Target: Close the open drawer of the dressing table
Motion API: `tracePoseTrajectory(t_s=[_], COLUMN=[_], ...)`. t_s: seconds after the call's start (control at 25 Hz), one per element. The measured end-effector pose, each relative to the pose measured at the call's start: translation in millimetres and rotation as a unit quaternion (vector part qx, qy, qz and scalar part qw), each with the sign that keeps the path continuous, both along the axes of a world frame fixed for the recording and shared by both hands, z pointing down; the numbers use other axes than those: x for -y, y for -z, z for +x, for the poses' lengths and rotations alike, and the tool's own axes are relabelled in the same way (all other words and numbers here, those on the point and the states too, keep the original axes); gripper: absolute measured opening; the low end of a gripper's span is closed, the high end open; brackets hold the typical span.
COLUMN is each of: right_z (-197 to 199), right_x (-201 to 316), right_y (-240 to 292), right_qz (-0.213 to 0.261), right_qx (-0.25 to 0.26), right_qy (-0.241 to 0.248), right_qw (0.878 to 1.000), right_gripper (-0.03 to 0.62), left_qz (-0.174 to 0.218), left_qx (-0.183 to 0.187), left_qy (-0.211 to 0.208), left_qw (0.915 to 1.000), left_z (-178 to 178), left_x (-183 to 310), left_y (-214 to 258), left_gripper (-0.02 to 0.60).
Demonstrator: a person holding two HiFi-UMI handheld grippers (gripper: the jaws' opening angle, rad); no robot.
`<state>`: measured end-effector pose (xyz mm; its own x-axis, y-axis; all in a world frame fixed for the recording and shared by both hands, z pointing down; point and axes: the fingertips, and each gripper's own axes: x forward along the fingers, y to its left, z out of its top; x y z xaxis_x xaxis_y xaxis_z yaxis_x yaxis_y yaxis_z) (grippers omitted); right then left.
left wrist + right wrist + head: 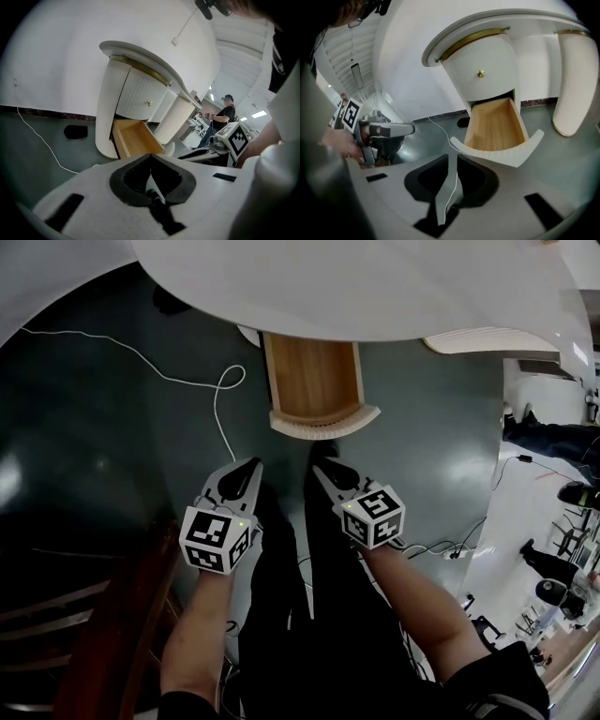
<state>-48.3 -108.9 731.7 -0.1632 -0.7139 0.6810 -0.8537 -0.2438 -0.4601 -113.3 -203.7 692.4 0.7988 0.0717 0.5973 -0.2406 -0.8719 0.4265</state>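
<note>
Head view: open light-wood drawer with curved white ribbed front (pixel 315 381) sticks out from under the rounded white dressing table top (pixel 375 287) above dark green floor (pixel 112 446), with the left gripper (pixel 247 467) and right gripper (pixel 324 467) side by side near its front, not touching it, and a thin white cable (pixel 217 399) looped left of it. Left gripper view: claw pressed together, nothing in it, aimed at the pulled-out drawer ahead, right gripper off to the right. Right gripper view: claw pressed together and empty, drawer's curved front just beyond the tips, apart from them, under a closed ribbed drawer with a small gold knob (pixel 480 73).
</note>
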Motion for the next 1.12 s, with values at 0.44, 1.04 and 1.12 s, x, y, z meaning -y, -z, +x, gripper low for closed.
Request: tracePoseTrajectory(t_s=[0.44,1.04,1.12], right_z=[17,40,38], right_x=[-16,-29,-29], right_y=[-92,-158,-158], right_qz=[-0.029,-0.056,-0.056], right_qx=[-0.028,-0.039,-0.048], right_qy=[-0.049,-0.099,-0.083], right_qw=[0.998,0.993,0.994], right_gripper=[0.055,0.023,0.029], left_qz=[0.002,-0.005,-0.004], left_qx=[-0.008,-0.017,-0.022], left_qy=[0.016,-0.013,-0.017], left_qw=[0.9998,0.9998,0.9996], left_z=[4,27,32], left_x=[9,-13,-13], left_y=[-63,-88,-86], left_gripper=[0.003,0.003,0.003])
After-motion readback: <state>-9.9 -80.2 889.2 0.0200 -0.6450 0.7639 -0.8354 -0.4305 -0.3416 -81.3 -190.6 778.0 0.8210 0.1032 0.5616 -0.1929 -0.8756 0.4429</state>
